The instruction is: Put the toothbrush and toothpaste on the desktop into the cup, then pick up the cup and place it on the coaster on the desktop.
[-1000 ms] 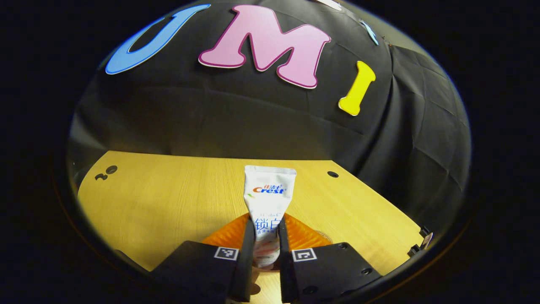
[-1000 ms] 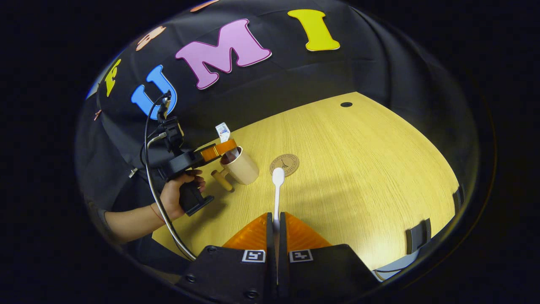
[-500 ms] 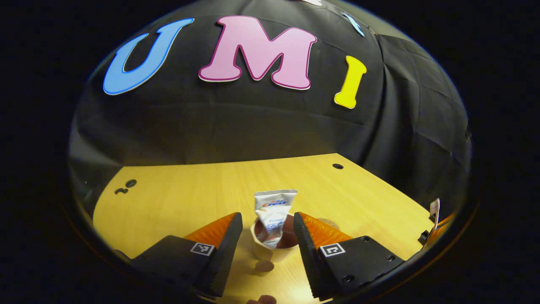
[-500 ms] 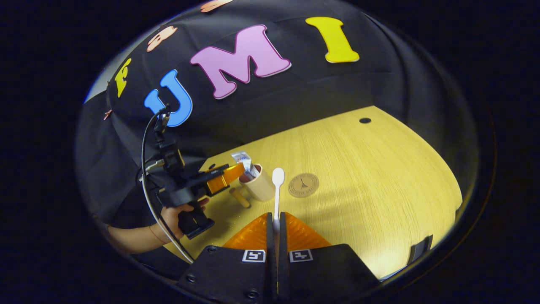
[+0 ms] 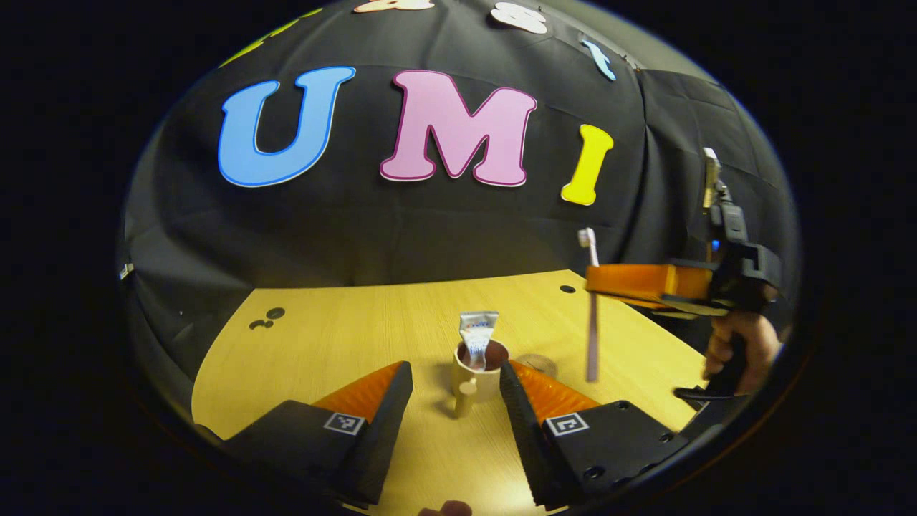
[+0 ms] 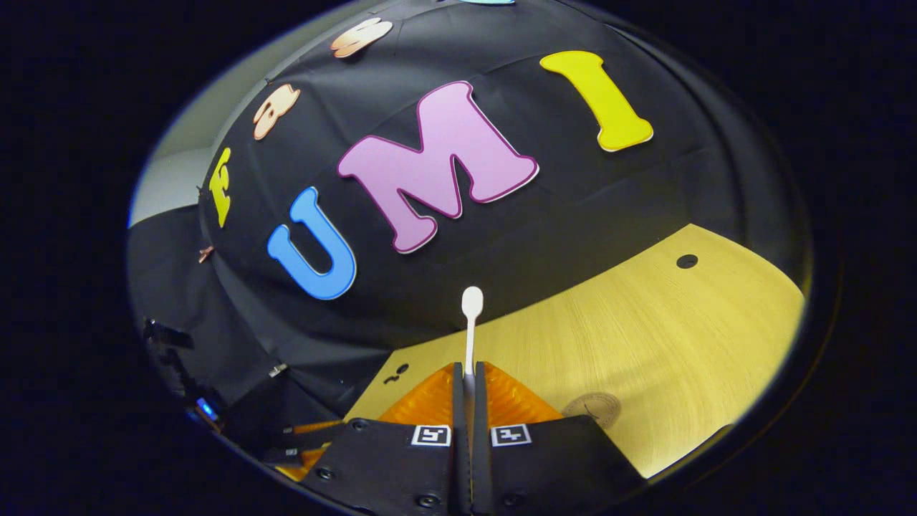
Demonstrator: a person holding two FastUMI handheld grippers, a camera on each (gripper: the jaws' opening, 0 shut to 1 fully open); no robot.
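In the left gripper view, the left hand-held gripper (image 5: 453, 401) was seen spread wide around a matte cream cup (image 5: 478, 376) at lower centre on the wood-grain tabletop (image 5: 344, 344), a crimped toothpaste tube (image 5: 477, 335) standing inside. The cup could be tipped if the thin toothbrush (image 5: 592, 308), carried upright by the right hand-held gripper (image 5: 598, 279) at right, were lowered off-centre.

In the right gripper view, that gripper (image 6: 467, 401) was clamped on the slim handle at bottom centre; the round coaster (image 6: 594, 407) lay at lower right.

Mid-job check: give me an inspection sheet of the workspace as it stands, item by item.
Surface: wooden desktop, holes near its far edge.
Job's things: toothpaste stands in the cup; toothbrush upright, head up, above the desktop right of the cup; coaster bare.
Clutter: nothing seen.
Grippers: left gripper jaws open, cup beyond them; right gripper jaws shut on the toothbrush, held by a hand.
Cables: nothing seen.
Surroundings: black cloth wall.
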